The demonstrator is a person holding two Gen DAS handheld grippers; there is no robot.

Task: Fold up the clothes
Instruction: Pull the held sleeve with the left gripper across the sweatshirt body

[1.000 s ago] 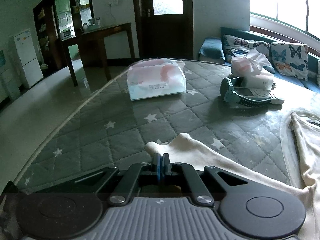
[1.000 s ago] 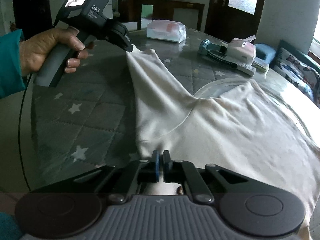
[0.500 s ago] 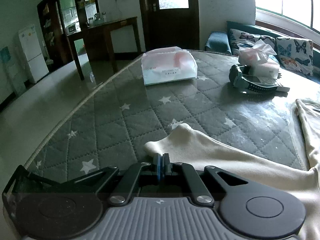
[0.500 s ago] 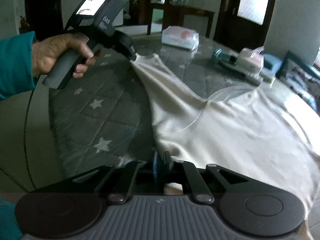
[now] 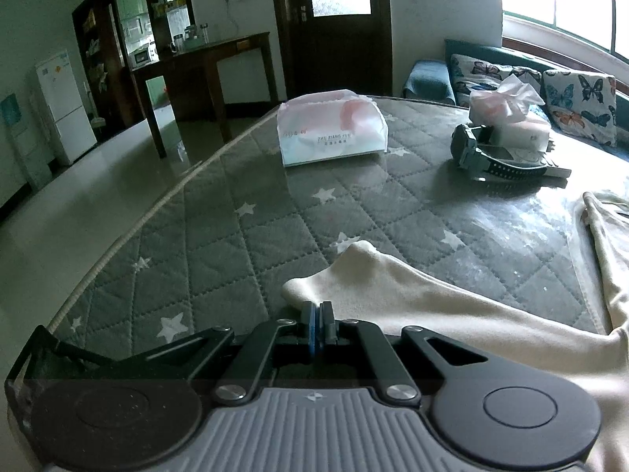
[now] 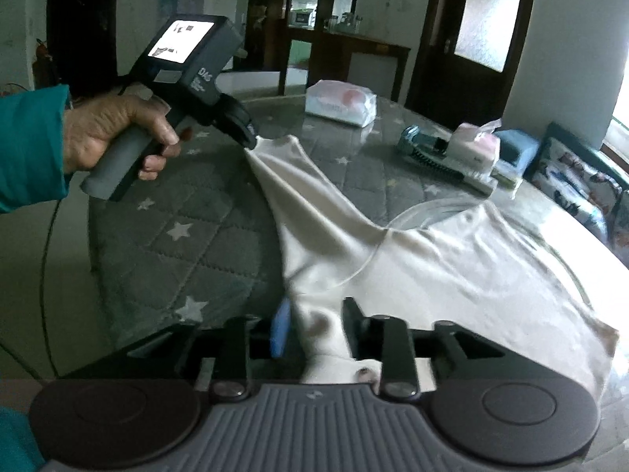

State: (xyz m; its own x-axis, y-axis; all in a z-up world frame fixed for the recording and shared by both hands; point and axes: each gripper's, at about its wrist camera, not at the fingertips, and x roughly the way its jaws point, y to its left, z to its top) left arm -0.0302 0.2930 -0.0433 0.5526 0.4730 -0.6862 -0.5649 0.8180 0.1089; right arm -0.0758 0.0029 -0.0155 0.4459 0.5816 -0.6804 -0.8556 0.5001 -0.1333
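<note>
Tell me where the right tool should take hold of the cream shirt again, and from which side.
Grip the shirt at its near side edge, where cloth bunches between the opening fingers of the right tool. Come from the near table edge, low: only that raised fold gives something to pinch; the rest lies flat.

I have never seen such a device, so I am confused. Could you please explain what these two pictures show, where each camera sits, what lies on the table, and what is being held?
No robot here: a person holds a two-finger gripper in each hand, and each gripper carries a camera looking along its fingers. In the left view, the left gripper is shut on the sleeve end of a cream shirt. The right view shows that same left gripper in the person's hand. The right gripper is opening, with shirt cloth still between its fingers. The shirt lies on a table under a grey star-patterned cover. Farther back lie a tissue pack, a watch and a tissue box.
</note>
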